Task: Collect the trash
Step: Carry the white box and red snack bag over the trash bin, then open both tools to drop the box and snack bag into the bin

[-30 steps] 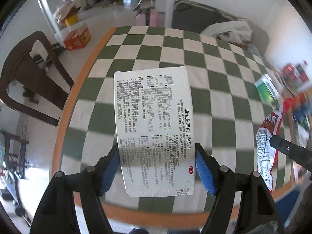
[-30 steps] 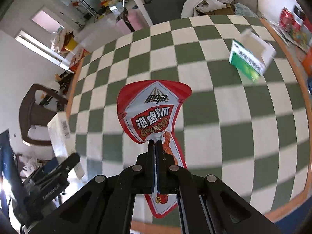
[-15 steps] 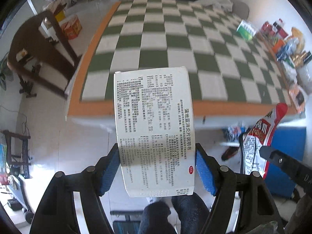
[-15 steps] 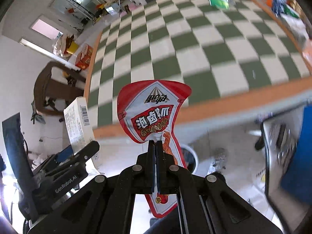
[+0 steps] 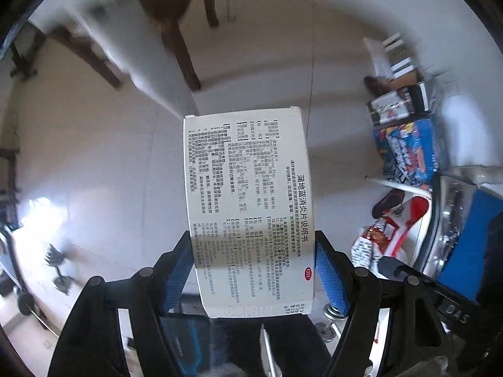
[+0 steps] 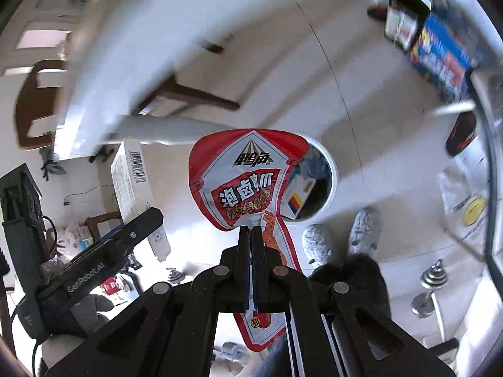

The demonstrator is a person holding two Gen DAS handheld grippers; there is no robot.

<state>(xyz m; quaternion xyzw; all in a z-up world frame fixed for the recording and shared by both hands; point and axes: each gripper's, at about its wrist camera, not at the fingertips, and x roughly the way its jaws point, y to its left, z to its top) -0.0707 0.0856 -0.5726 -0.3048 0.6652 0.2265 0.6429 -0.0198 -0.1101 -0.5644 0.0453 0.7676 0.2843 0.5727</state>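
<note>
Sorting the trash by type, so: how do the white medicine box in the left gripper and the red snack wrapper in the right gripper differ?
The medicine box is a rigid white carton with dense black print; the snack wrapper is a thin, flat red-and-white pouch. The left gripper spans the box's width with its blue pads apart; the right gripper is pinched nearly closed on the wrapper's narrow neck. Both are held off the floor.

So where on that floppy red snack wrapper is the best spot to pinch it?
By the narrow neck below the wide top, as the right gripper has it now. The red snack wrapper is a thin, flat film, so closing from both faces across that slim part gives the fingers little width to span.
</note>
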